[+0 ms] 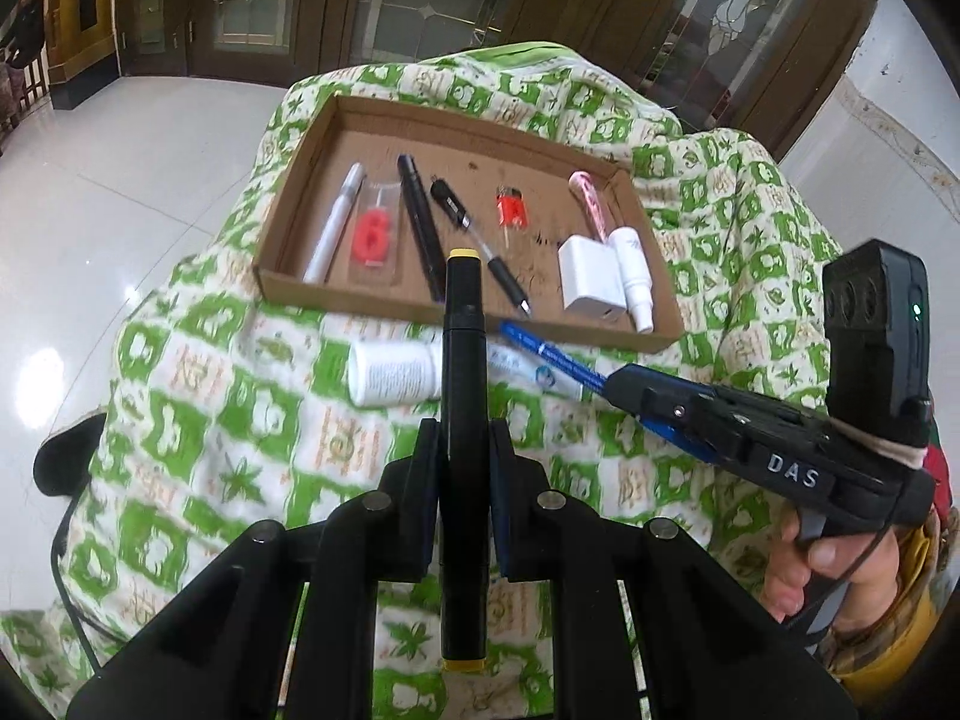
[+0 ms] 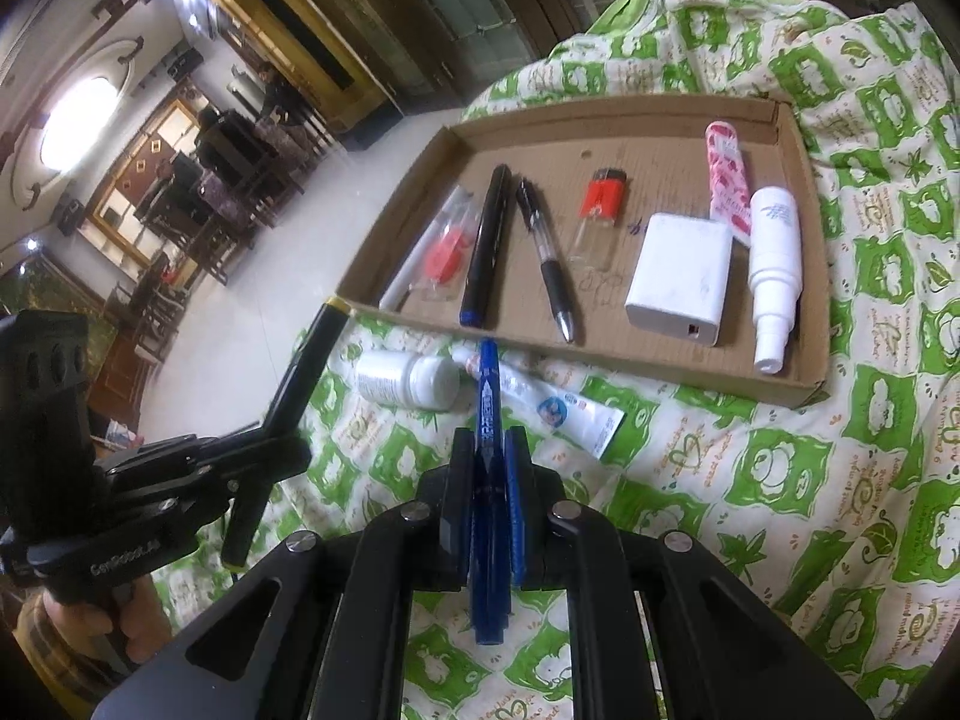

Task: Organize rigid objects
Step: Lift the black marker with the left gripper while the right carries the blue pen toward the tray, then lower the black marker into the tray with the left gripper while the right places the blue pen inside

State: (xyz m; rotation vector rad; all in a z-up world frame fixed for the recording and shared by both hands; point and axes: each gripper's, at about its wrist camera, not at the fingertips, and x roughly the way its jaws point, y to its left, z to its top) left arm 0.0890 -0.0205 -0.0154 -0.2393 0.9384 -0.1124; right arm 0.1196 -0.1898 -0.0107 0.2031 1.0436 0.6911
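Note:
My left gripper (image 1: 463,438) is shut on a black marker with yellow ends (image 1: 462,360), held above the cloth just short of the cardboard tray (image 1: 282,276). My right gripper (image 2: 487,450) is shut on a blue pen (image 2: 489,420), pointing at the tray's near wall (image 2: 660,369). The tray holds a white pen (image 1: 333,222), a red number-6 candle (image 1: 375,237), a black marker (image 1: 420,222), a black click pen (image 2: 546,258), a red lighter (image 2: 600,210), a white charger (image 2: 678,279), a white spray bottle (image 2: 774,276) and a pink tube (image 2: 729,171).
A white pill bottle (image 2: 408,381) and a white tube (image 2: 558,408) lie on the green patterned cloth (image 2: 780,480) just in front of the tray. White tiled floor (image 1: 120,180) drops away to the left of the cloth-covered surface.

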